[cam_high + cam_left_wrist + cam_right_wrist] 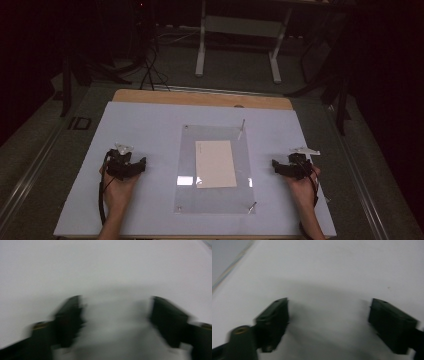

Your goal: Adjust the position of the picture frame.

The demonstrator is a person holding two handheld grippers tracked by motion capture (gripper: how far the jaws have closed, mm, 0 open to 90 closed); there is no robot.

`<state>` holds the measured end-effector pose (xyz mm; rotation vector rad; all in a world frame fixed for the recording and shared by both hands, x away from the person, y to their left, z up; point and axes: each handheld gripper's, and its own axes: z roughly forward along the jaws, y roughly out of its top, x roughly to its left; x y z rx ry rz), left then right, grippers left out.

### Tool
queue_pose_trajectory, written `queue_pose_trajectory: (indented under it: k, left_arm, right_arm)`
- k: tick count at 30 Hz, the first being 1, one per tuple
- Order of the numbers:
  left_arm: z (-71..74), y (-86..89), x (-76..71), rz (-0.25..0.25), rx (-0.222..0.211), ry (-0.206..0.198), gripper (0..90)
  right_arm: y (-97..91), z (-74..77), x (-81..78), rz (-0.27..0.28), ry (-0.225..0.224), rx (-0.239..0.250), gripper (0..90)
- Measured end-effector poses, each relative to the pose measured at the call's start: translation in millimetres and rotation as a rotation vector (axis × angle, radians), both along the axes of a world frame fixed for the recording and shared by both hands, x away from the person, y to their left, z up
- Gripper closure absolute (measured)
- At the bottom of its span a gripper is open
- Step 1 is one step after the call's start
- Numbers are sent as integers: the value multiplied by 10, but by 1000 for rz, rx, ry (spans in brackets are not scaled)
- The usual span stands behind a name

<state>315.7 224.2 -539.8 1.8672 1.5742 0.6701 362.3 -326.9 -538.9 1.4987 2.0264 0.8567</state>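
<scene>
Starting posture. The cream card [216,163] lies on a clear sheet [215,200] at the middle of the surface [150,125], long axis running away from the person, between the left gripper [142,165] and right gripper [275,165]. Both jaws stand wide, empty, roughly equally near.

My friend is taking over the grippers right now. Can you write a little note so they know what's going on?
Left gripper: open, holding nothing, resting on the white board left of the clear sheet.
Right gripper: open, holding nothing, on the board right of the sheet.
The beige card lies flat in the middle of the clear sheet, between the grippers.
Done: nothing visible yet; the card looks untouched.
Left: probably bring the grippers in to the card.
</scene>
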Motion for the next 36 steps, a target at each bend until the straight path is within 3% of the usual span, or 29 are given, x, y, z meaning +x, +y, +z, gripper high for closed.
queue_pose_trajectory:
  k: [4,13,17,24,27,36]
  left_arm:
    - [55,3,-15,-37,6,-18,381]
    - [203,-45,-45,-139,-18,-64,424]
    - [259,-86,8,-195,-25,-63,433]
    - [296,-209,117,-230,-28,-62,434]
    - [283,-266,142,-239,-48,-62,432]
    - [293,-417,178,-284,-50,-70,436]
  right_arm:
    - [52,45,-43,35,-24,-14,338]
    - [125,184,-104,144,-36,19,492]
    - [106,199,-194,205,-22,22,534]
    - [107,216,-371,291,-14,50,566]
    - [162,234,-489,350,-9,67,587]
    - [355,247,-760,493,-4,97,642]
